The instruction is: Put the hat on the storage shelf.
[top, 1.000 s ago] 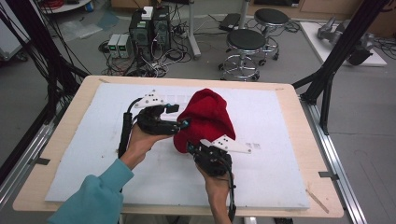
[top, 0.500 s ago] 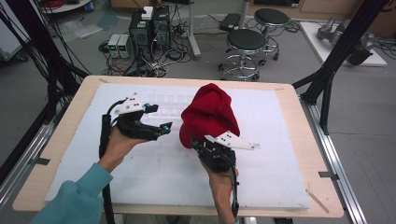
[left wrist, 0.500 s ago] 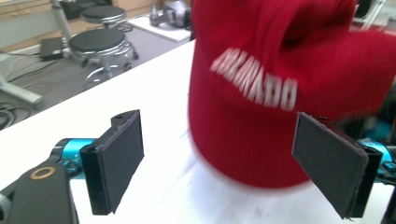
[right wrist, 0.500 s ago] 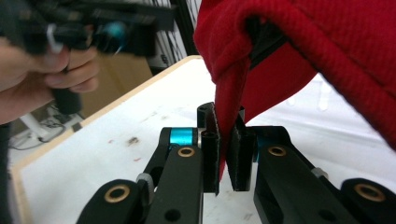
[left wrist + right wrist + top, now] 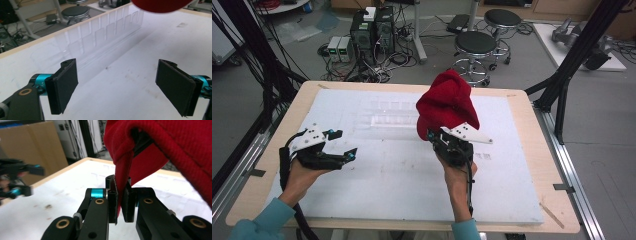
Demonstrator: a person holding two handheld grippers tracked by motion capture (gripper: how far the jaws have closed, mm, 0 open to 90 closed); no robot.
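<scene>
A red knit hat [image 5: 447,102] hangs up off the white table top [image 5: 402,185], right of the middle. My right gripper [image 5: 437,134] is shut on the hat's lower edge; in the right gripper view the red fabric [image 5: 175,150] runs down between the pressed jaws of that gripper [image 5: 120,195]. My left gripper [image 5: 344,143] is held over the left front part of the table, apart from the hat, open. Its pads [image 5: 63,87] stand wide with nothing between them, and the hat's underside [image 5: 160,5] shows at the top edge.
A clear plastic rack [image 5: 384,112] lies on the table behind the left gripper, also in the left gripper view [image 5: 107,32]. Stools [image 5: 477,45], computer boxes [image 5: 372,30] and cables stand on the floor beyond the far edge. Black frame posts [image 5: 572,65] flank the table.
My left gripper has let go of the hat and swung away to the left and down, open. My right gripper has lifted the hat a little, so it stands taller.
</scene>
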